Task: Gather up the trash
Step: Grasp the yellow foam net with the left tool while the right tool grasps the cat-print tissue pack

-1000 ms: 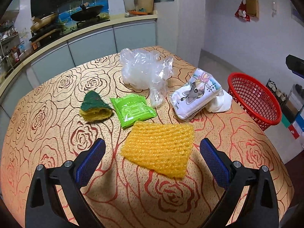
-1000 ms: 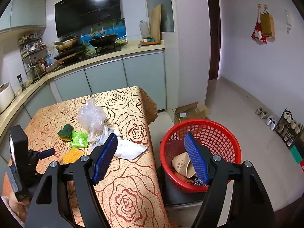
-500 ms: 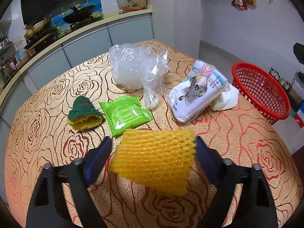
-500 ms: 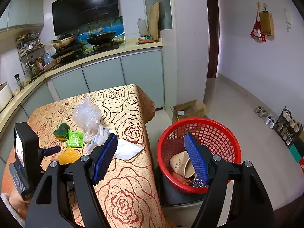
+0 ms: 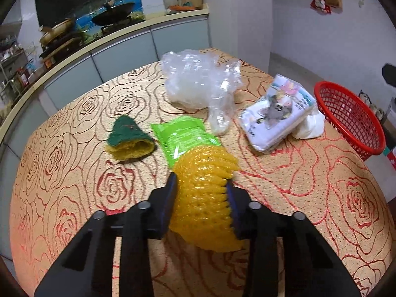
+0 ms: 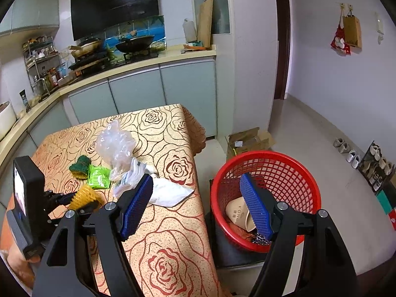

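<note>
My left tongs (image 5: 200, 193) have just been closing and now squeeze the yellow foam net (image 5: 205, 198) between their pads, bunching it into a ridged lump on the worktop (image 5: 309, 185). Everything else I place from that net. Just beyond it, touching its far edge, lies the green packet (image 5: 183, 137). To the left of the packet sits the green and yellow scouring pad (image 5: 128, 138). Farther back is the crumpled clear plastic bag (image 5: 200, 84). To the net's right and well apart lies the printed tissue pack (image 5: 277, 115), with a white wad (image 5: 309, 123) touching its far side. Past the worktop's right edge stands the red basket (image 6: 292, 170), which holds a beige slipper (image 6: 237, 212). My right tongs (image 6: 198, 208) hang released and empty, between the worktop edge and the basket.
</note>
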Motion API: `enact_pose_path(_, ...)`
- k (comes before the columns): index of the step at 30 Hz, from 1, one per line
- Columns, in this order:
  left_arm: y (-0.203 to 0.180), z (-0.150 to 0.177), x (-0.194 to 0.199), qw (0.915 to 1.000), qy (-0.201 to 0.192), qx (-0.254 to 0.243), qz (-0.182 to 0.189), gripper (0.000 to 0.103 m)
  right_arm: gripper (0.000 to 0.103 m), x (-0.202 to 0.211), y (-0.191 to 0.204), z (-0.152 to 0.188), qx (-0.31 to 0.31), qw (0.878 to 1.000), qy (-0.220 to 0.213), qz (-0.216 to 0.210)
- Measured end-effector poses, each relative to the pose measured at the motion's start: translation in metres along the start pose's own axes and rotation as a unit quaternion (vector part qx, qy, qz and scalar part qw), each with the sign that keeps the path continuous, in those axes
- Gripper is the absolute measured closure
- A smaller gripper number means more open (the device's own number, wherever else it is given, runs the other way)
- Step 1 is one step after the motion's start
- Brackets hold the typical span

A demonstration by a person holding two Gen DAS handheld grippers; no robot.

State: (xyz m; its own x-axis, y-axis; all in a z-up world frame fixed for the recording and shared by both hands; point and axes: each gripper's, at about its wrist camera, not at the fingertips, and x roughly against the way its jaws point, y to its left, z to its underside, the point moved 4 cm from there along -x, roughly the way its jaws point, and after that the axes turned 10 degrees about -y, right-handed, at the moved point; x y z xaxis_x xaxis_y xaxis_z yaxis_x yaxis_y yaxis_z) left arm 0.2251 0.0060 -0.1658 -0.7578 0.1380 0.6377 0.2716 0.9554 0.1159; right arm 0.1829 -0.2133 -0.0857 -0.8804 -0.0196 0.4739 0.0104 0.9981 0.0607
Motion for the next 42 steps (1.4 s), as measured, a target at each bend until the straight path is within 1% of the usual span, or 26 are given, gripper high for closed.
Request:
enact_pose_path(3,0.012,0.0,0.004,0.9999,-0.002,0.015,-0.008,0.077,0.032,-0.003,0.008,0.001,0.008,1.0,0.003,-0.005)
enact_pose_path(6,0.024,0.001,0.01,0.9994,-0.007,0.026,-0.022,0.079,0.032,-0.006,0.016,0.002,0.014,1.0,0.007,-0.013)
enact_pose_path(15,0.062,-0.01,0.047,0.995,-0.05,0.057,-0.066,0.08,0.032,-0.024,0.046,0.009,0.026,0.998,0.022,-0.043)
enact_pose_path(20,0.078,-0.016,0.065,0.9917,-0.068,0.075,-0.08,0.08,0.033,-0.038,0.064,0.009,0.035,0.997,0.024,-0.059)
enact_pose_path(24,0.087,-0.017,0.074,0.9899,-0.076,0.086,-0.083,0.08,0.041,-0.058,0.073,0.011,0.033,0.996,0.043,-0.069)
enact_pose_path(28,0.091,-0.016,0.078,0.9891,-0.079,0.085,-0.09,0.08,0.043,-0.071,0.081,0.013,0.038,0.996,0.05,-0.068)
enact_pose_path(31,0.095,-0.014,0.08,0.9889,-0.078,0.09,-0.089,0.08,0.048,-0.084,0.084,0.018,0.039,0.995,0.062,-0.064)
enact_pose_path(35,0.101,-0.012,0.078,0.9882,-0.076,0.096,-0.092,0.08,0.06,-0.094,0.091,0.025,0.043,0.994,0.079,-0.069)
enact_pose_path(37,0.105,-0.011,0.077,0.9877,-0.075,0.1,-0.095,0.08,0.063,-0.094,0.096,0.026,0.052,0.994,0.075,-0.068)
enact_pose_path(39,0.109,-0.01,0.077,0.987,-0.074,0.104,-0.097,0.08,0.071,-0.093,0.098,0.026,0.056,0.993,0.073,-0.07)
enact_pose_path(42,0.114,-0.009,0.077,0.9861,-0.074,0.11,-0.101,0.08,0.078,-0.09,0.102,0.024,0.061,0.993,0.069,-0.076)
